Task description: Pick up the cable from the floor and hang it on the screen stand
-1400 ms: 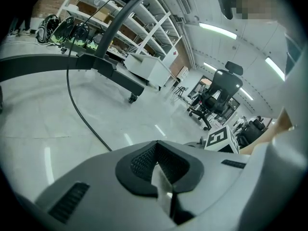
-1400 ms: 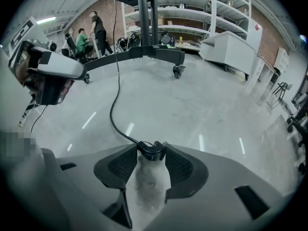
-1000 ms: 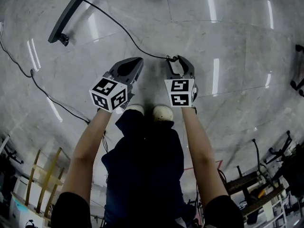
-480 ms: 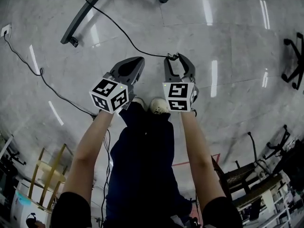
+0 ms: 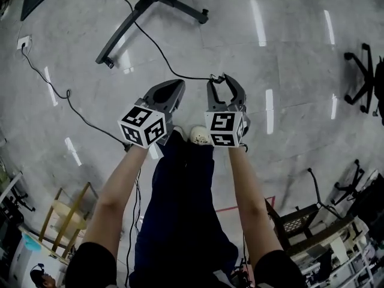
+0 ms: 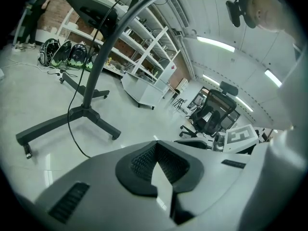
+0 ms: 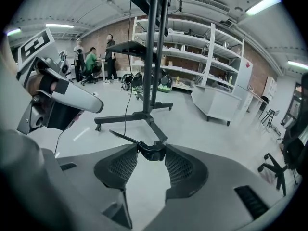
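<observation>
My right gripper (image 5: 219, 80) is shut on the black plug (image 7: 153, 151) at the end of the black cable (image 5: 159, 53). From the plug the cable runs up and left across the floor towards the screen stand (image 5: 150, 3). In the right gripper view the stand's pole (image 7: 153, 57) rises straight ahead, its wheeled base on the floor behind the plug. My left gripper (image 5: 170, 92) hangs beside the right one, shut with nothing in it. In the left gripper view its pads meet at the tips (image 6: 157, 150), and the stand (image 6: 91, 88) is to the left with the cable hanging along it.
A second thin cable (image 5: 67, 95) snakes over the floor from a wall socket (image 5: 24, 42) on the left. An office chair base (image 5: 361, 71) sits at right. Shelves and a white cabinet (image 7: 217, 105) line the far wall, with people (image 7: 91, 59) at the back.
The stand's base has come further into the head view as I moved towards it. Both grippers kept their pose, the right one still holding the plug.
</observation>
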`<move>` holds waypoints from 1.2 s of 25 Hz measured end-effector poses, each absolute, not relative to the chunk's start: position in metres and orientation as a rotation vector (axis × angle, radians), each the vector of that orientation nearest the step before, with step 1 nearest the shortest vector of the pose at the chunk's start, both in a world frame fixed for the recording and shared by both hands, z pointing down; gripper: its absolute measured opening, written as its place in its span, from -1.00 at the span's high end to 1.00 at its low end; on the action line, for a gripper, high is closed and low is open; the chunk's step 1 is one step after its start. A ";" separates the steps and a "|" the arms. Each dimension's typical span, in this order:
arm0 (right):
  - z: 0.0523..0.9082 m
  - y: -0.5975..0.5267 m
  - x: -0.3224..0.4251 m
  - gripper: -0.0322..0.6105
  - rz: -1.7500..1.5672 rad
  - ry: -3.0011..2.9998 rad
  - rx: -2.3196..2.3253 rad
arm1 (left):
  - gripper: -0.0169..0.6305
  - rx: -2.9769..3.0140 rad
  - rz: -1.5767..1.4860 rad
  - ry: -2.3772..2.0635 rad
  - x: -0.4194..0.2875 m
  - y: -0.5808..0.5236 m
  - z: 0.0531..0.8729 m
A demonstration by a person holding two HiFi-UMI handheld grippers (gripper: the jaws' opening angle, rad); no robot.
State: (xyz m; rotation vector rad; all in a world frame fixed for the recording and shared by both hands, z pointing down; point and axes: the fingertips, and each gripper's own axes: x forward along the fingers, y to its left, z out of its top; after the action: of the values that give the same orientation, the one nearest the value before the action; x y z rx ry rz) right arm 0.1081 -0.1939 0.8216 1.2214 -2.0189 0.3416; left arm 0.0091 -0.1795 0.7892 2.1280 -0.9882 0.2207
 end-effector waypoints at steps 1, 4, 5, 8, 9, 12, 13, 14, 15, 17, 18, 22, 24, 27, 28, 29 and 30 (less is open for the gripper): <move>0.811 -0.195 0.107 0.28 0.328 -2.024 1.216 | 0.94 2.131 0.214 -0.996 0.009 -0.181 0.778; 0.777 -0.194 0.106 0.28 0.297 -2.035 1.197 | 0.94 2.129 0.193 -1.024 0.008 -0.184 0.744; 0.766 -0.193 0.104 0.29 0.287 -2.038 1.192 | 0.94 2.127 0.186 -1.032 0.007 -0.184 0.733; 0.731 -0.190 0.098 0.28 0.248 -2.048 1.175 | 0.94 2.118 0.166 -1.053 0.002 -0.182 0.703; 0.718 -0.190 0.096 0.28 0.236 -2.054 1.169 | 0.94 2.115 0.161 -1.060 0.000 -0.181 0.692; 0.678 -0.188 0.090 0.28 0.207 -2.078 1.159 | 0.94 2.101 0.151 -1.081 -0.005 -0.178 0.660; 0.665 -0.187 0.089 0.28 0.199 -2.086 1.156 | 0.94 2.097 0.150 -1.088 -0.006 -0.176 0.648; 0.651 -0.185 0.088 0.28 0.191 -2.094 1.153 | 0.94 2.095 0.149 -1.095 -0.007 -0.174 0.637; 0.638 -0.183 0.087 0.28 0.183 -2.101 1.150 | 0.94 2.096 0.147 -1.100 -0.009 -0.171 0.625; 0.610 -0.178 0.084 0.28 0.166 -2.115 1.145 | 0.94 2.100 0.136 -1.109 -0.012 -0.166 0.601; 0.597 -0.176 0.083 0.29 0.156 -2.121 1.141 | 0.94 2.101 0.131 -1.113 -0.014 -0.164 0.589; 0.548 -0.169 0.075 0.28 0.111 -2.145 1.110 | 0.94 2.102 0.120 -1.118 -0.023 -0.156 0.541; 0.522 -0.168 0.073 0.28 0.083 -2.158 1.093 | 0.94 2.109 0.096 -1.109 -0.023 -0.152 0.515; 0.480 -0.182 0.067 0.28 0.021 -2.185 1.071 | 0.94 2.132 0.046 -1.107 -0.026 -0.161 0.469; 0.466 -0.186 0.064 0.28 0.003 -2.196 1.063 | 0.94 2.139 0.034 -1.110 -0.027 -0.164 0.455; 0.453 -0.188 0.061 0.28 -0.010 -2.208 1.057 | 0.94 2.145 0.023 -1.112 -0.029 -0.166 0.441; 0.440 -0.189 0.058 0.28 -0.020 -2.218 1.054 | 0.94 2.150 0.015 -1.112 -0.030 -0.165 0.429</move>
State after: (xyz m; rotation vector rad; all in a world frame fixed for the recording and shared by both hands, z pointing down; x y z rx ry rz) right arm 0.0581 -0.1891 0.4401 1.0542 -2.2183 -0.0196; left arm -0.0296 -0.1655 0.4285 2.1503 -1.1124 0.0152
